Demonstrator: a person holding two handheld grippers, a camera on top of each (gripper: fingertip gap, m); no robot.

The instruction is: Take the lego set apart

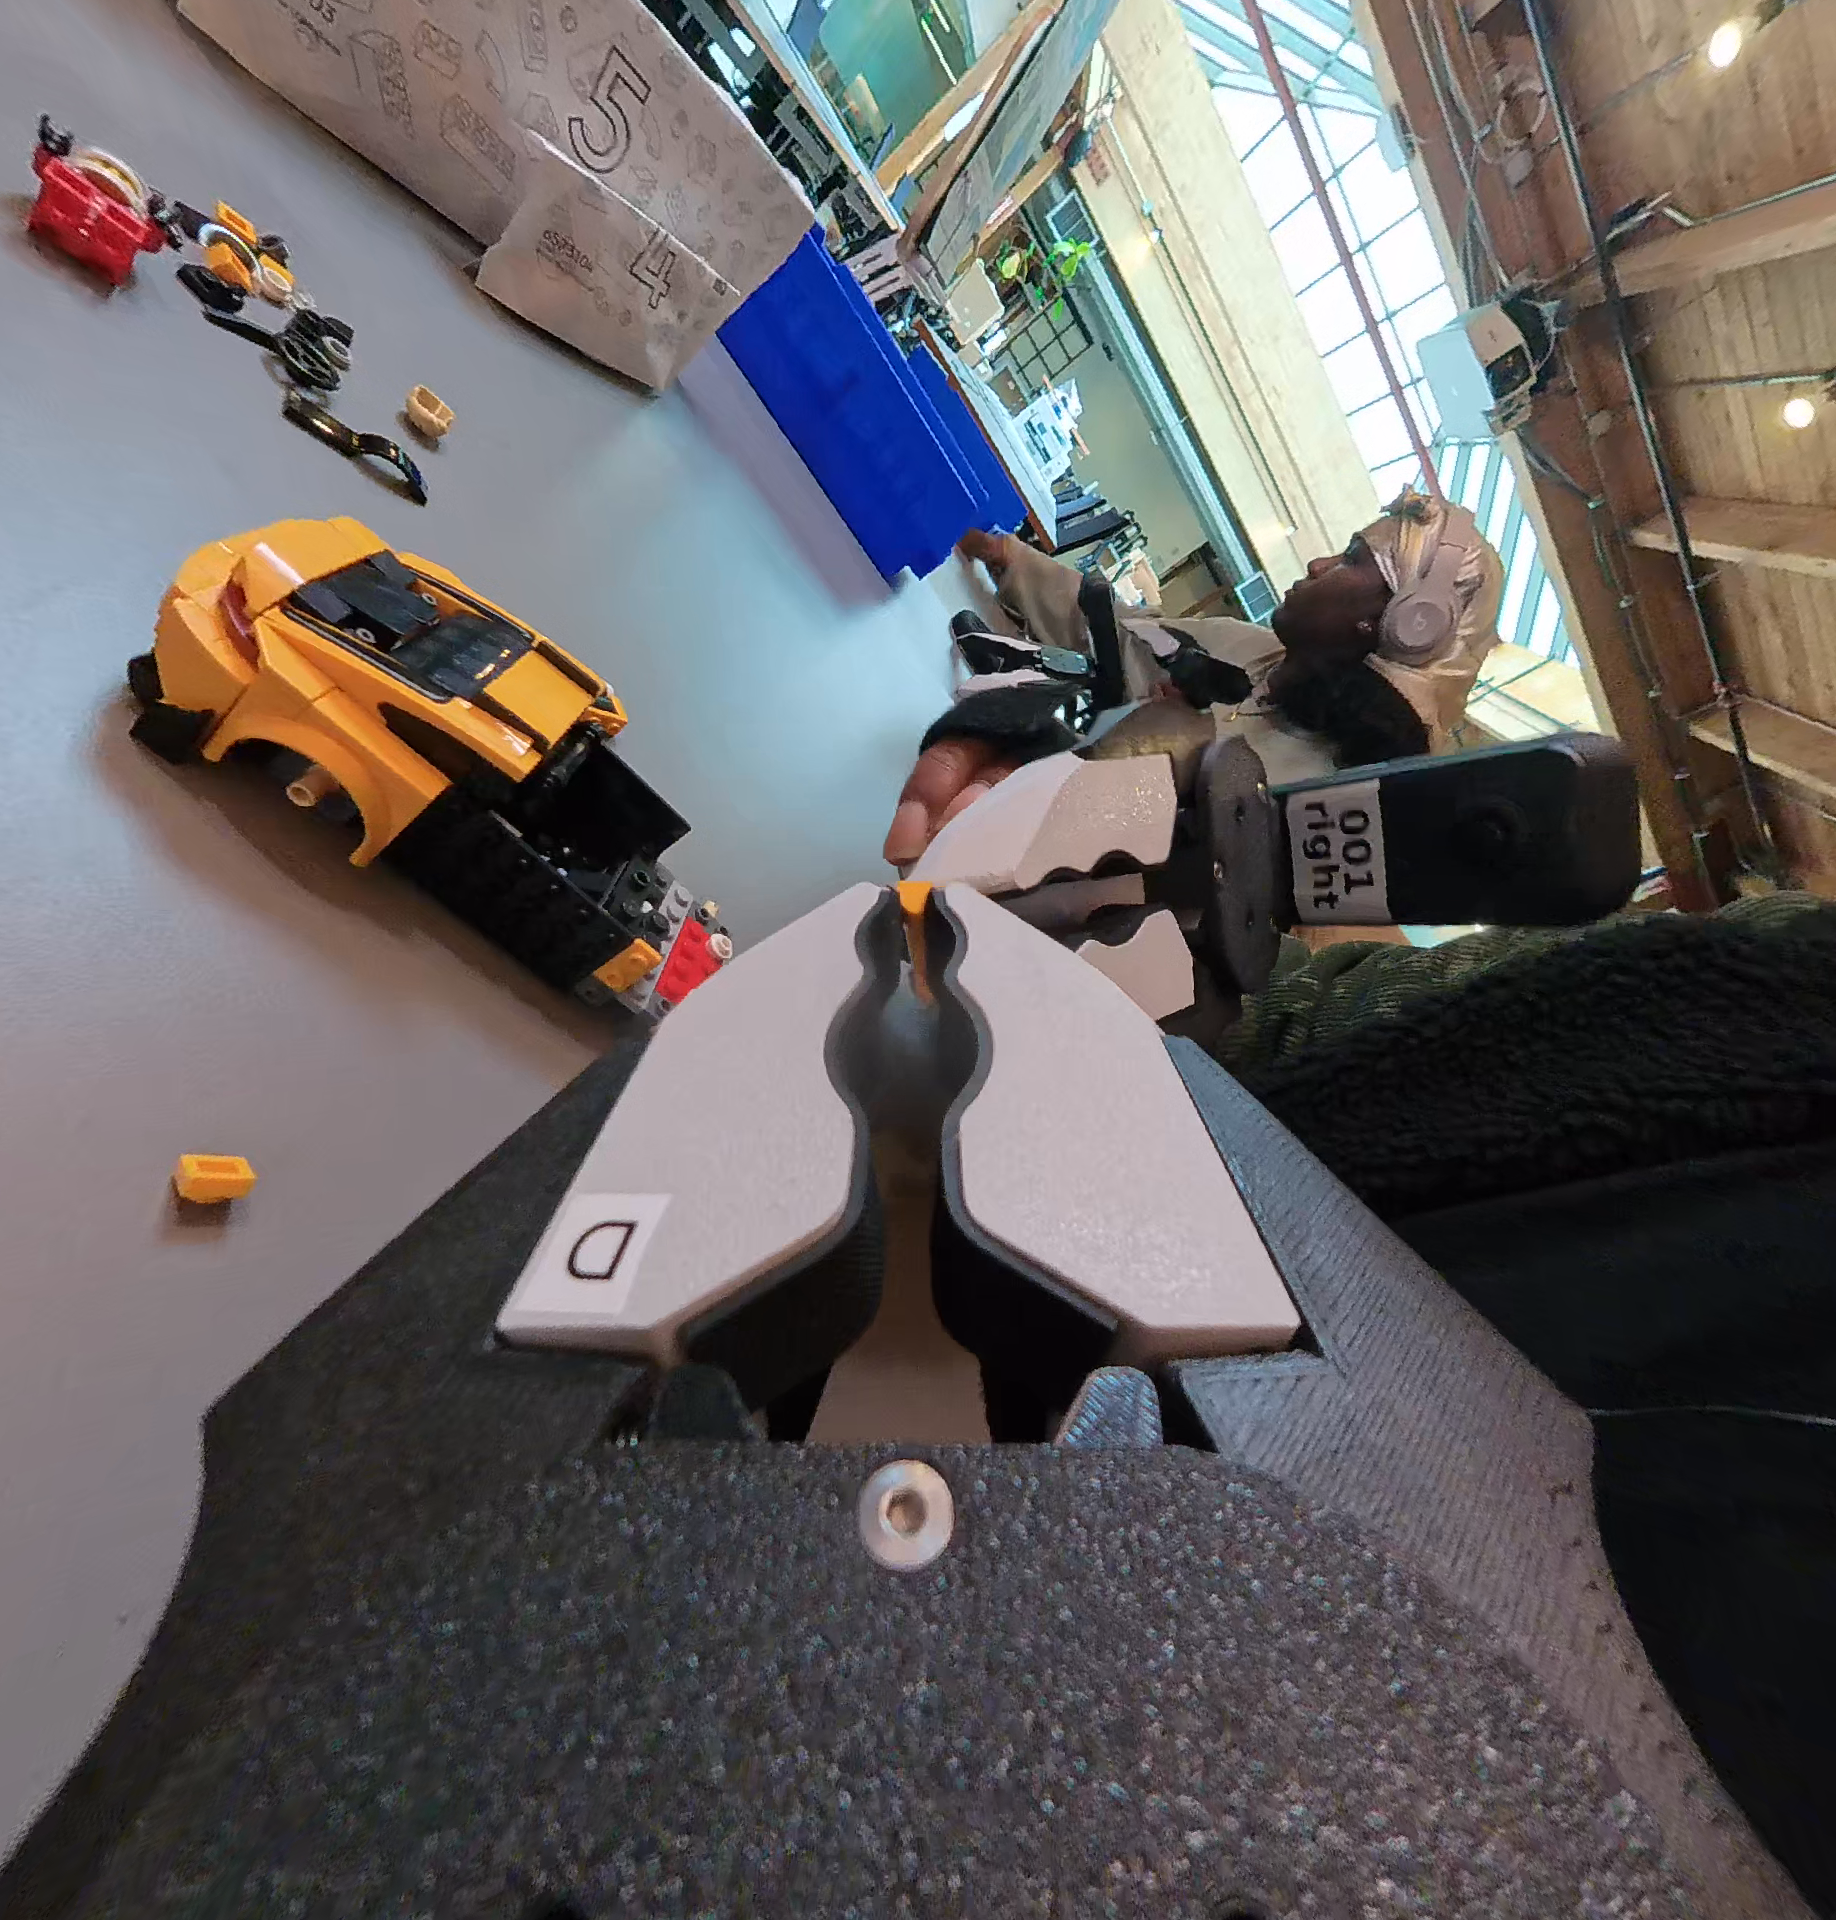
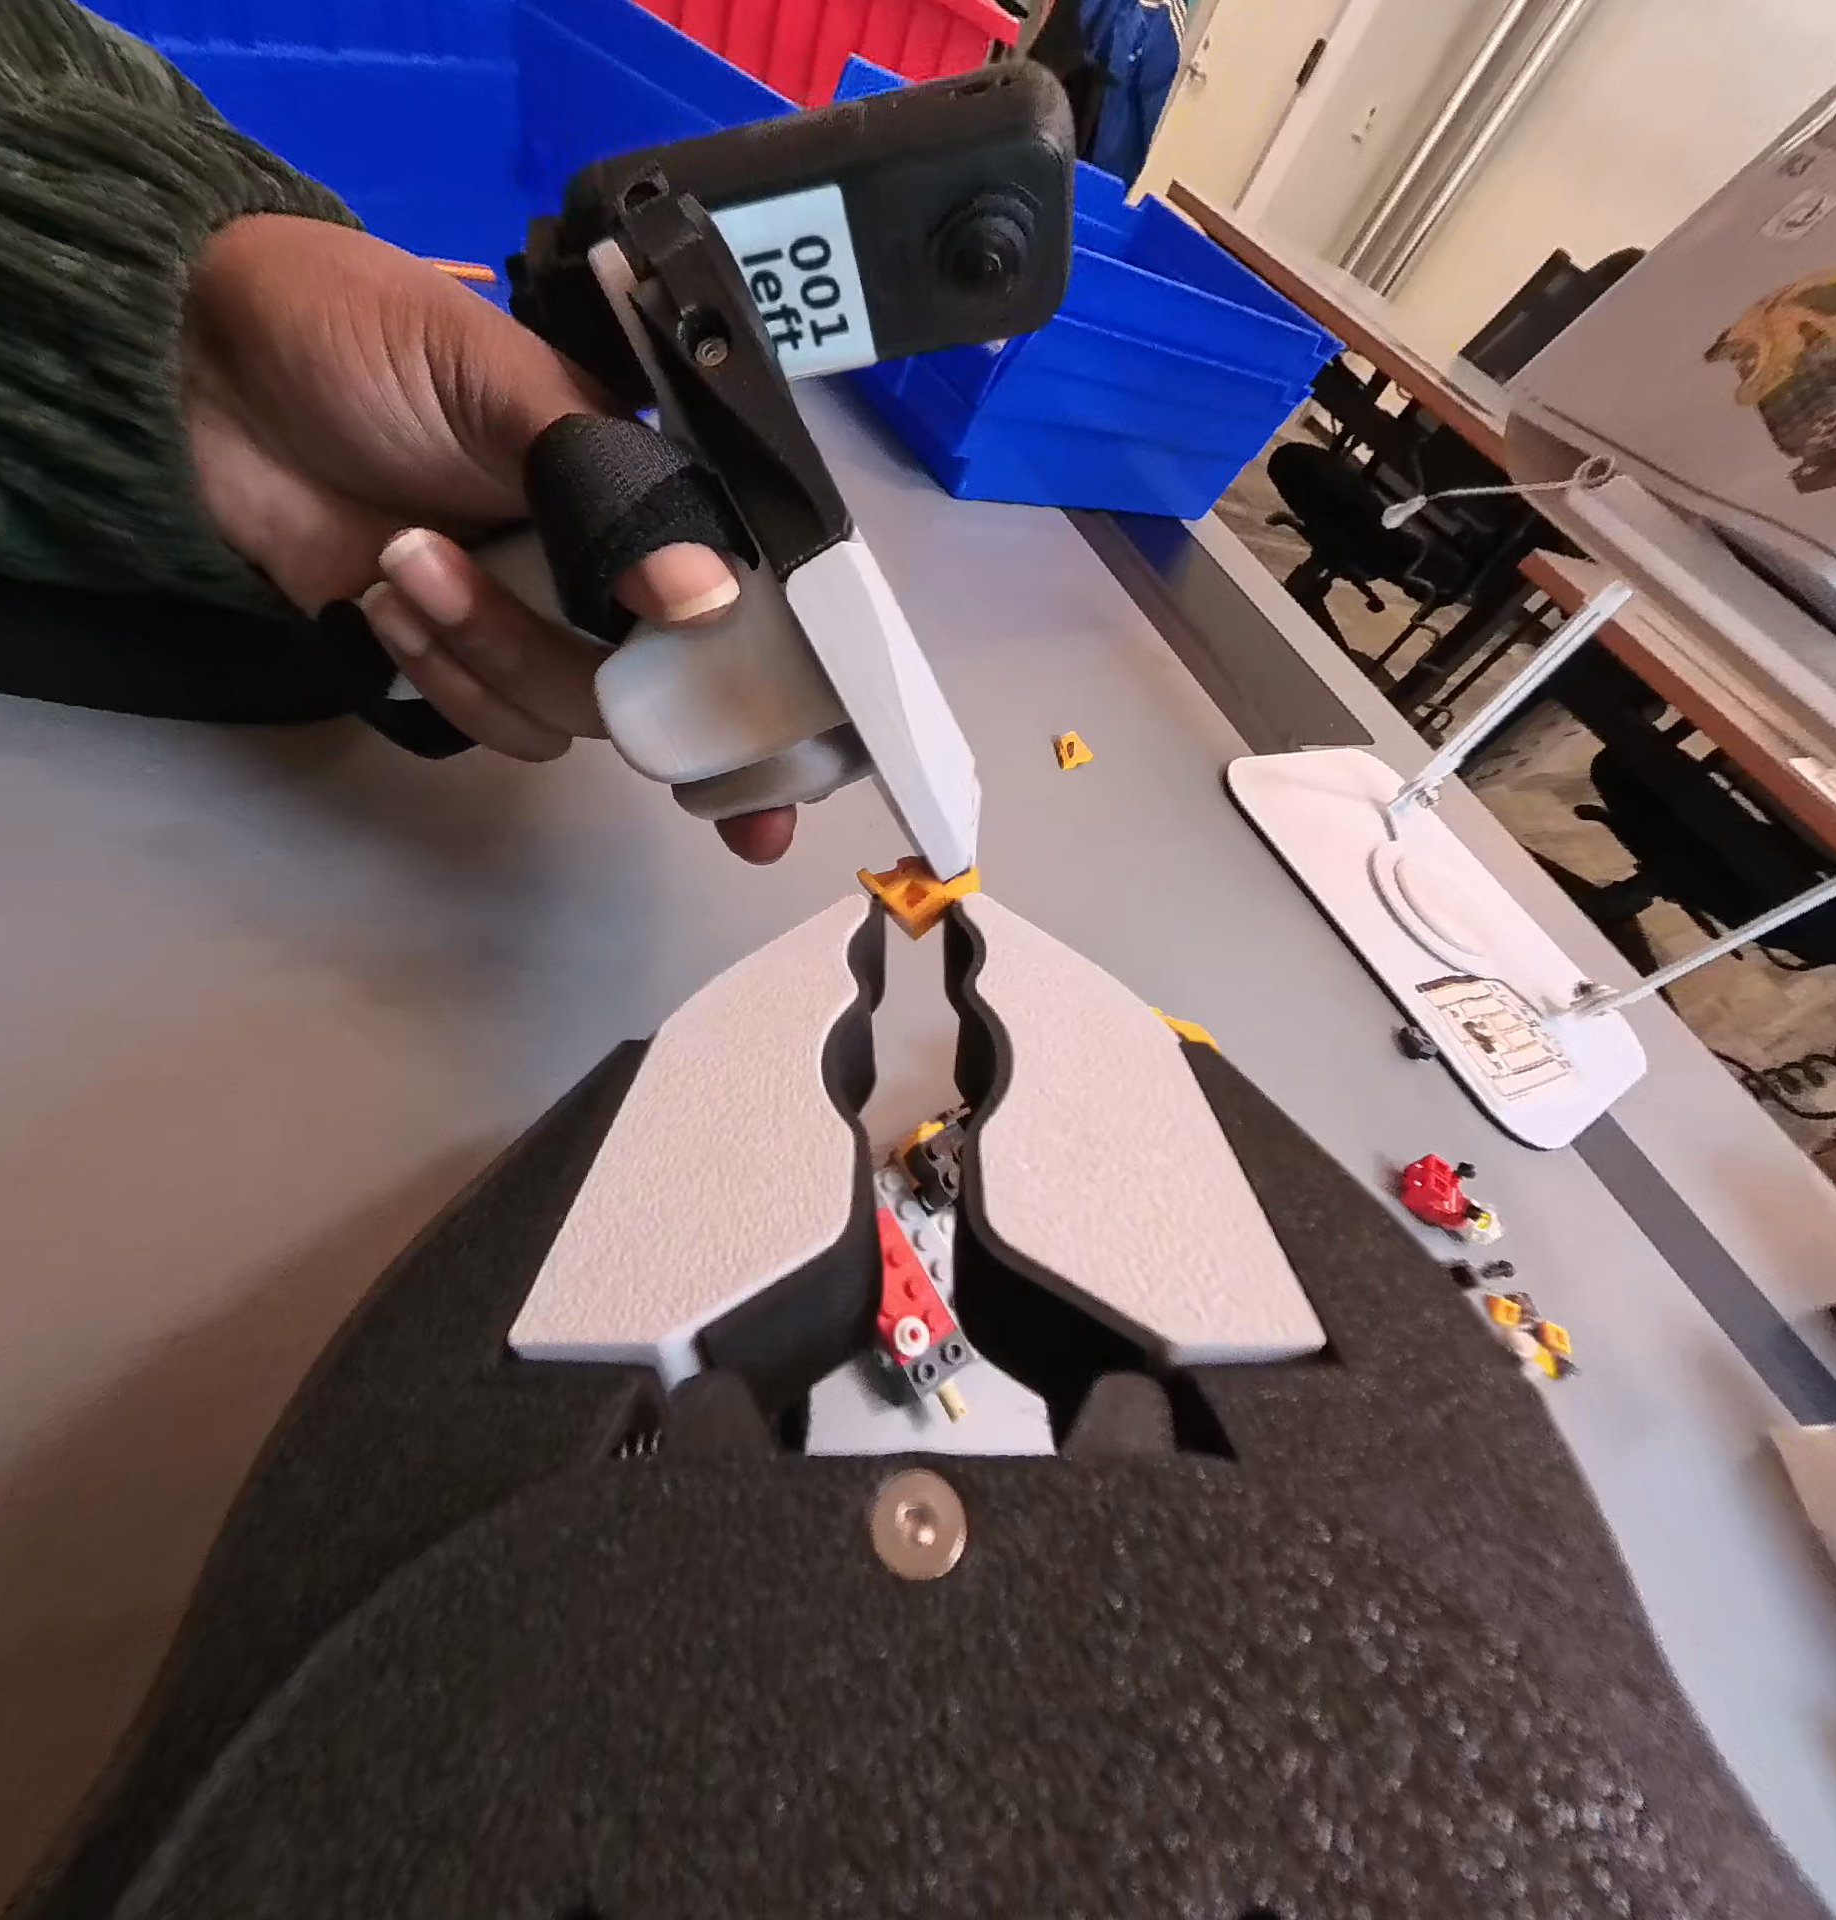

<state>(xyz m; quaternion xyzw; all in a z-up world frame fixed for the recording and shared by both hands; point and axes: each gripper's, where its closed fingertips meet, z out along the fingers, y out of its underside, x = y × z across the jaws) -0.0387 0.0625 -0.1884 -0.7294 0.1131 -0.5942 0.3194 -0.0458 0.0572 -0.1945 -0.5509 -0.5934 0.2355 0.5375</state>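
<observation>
A yellow and black lego car, its front end stripped to black, grey and red bricks, lies on the grey table. Part of it shows under my right gripper in the right wrist view. My left gripper is shut on a small orange lego piece. My right gripper is shut on the same orange piece, which is held between both grippers above the table. In the right wrist view the left gripper's tips pinch the piece from above.
Loose red, orange and black parts lie at the far left, and one orange brick lies near. Paper bags and blue bins stand at the back. A white pad and more loose parts lie at the right. A person sits beyond the table. My two grippers' fingertips are within a few centimetres of each other.
</observation>
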